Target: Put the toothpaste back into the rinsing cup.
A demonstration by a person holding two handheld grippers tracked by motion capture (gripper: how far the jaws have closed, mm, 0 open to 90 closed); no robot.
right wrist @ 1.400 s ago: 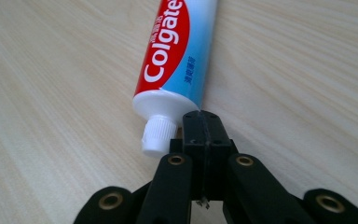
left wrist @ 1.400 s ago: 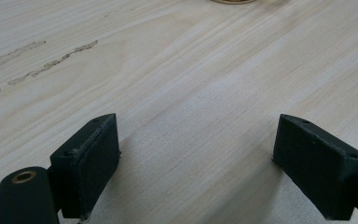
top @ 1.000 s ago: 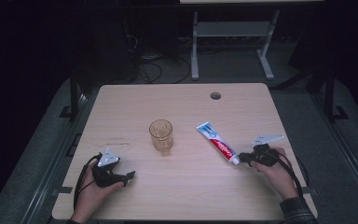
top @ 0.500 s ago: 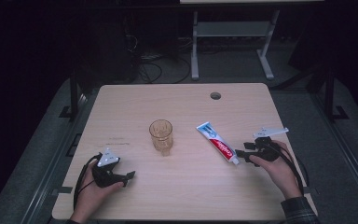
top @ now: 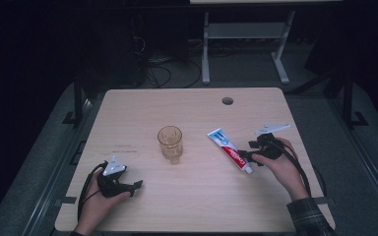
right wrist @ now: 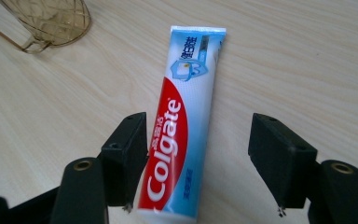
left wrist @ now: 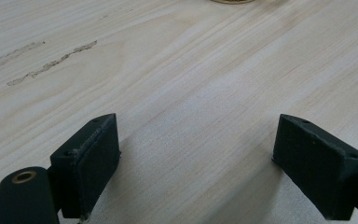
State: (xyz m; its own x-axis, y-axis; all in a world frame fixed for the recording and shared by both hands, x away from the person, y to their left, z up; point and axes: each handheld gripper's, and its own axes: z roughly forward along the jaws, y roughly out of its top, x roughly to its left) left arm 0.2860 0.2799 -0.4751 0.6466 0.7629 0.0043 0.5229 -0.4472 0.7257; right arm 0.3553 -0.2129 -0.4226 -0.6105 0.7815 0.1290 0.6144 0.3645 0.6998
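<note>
A red, white and blue Colgate toothpaste tube [top: 230,150] lies flat on the wooden table [top: 187,108], right of centre. My right gripper [top: 248,156] hovers at its near end. In the right gripper view the tube [right wrist: 182,135] runs up between the jaws of the right gripper [right wrist: 203,154]. Those jaws have just been opening; the left one stands at the tube's edge and the right one well off it. An amber glass [top: 170,142] stands upright mid-table. My left gripper [top: 135,186] rests open at the front left, with only bare wood between the jaws of the left gripper [left wrist: 196,154].
A round cable hole [top: 227,101] sits near the table's far edge. Faint scuff marks [left wrist: 51,67] streak the wood ahead of the left gripper. The glass [right wrist: 51,21] appears at the top left of the right gripper view. Beyond the table is a dark floor with cables and a stand.
The right gripper's jaws have spread apart from around the tube's near end, and that hand has lifted slightly. The tube stays flat on the table. The left hand has not moved.
</note>
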